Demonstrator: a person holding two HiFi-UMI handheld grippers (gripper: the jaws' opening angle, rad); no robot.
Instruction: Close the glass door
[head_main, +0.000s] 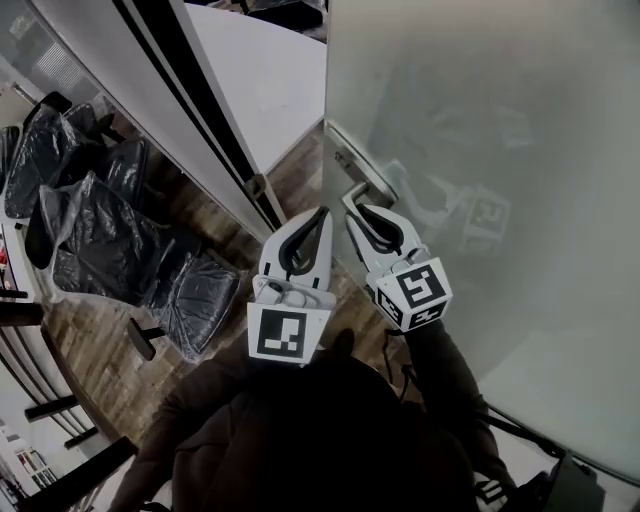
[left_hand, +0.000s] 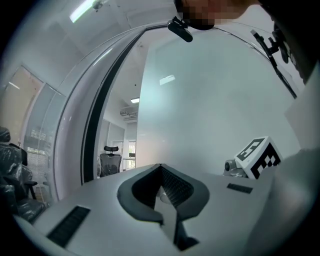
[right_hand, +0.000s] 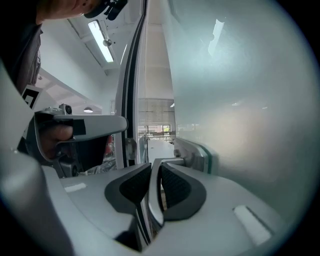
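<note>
We see several dark chairs (head_main: 100, 235) wrapped in clear plastic, standing close together on the wood-plank floor (head_main: 95, 345) at the left. A white bench (head_main: 268, 85) lies well apart from them, at the top of the head view. Farther off we make out a black office chair (left_hand: 110, 161) with a headrest, and a long strip light (right_hand: 101, 41) glows on the ceiling.

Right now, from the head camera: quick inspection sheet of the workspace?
Surface: wood-plank floor.
Job's things: frosted glass door stands open, away from the door frame; lever handle near its edge.
Clutter: plastic-wrapped chairs left of the frame.
Grippers: right gripper shut on the lever handle; left gripper shut, empty, beside it.
Cables: nothing seen.
Surroundings: the door frame is white with a black strip.
</note>
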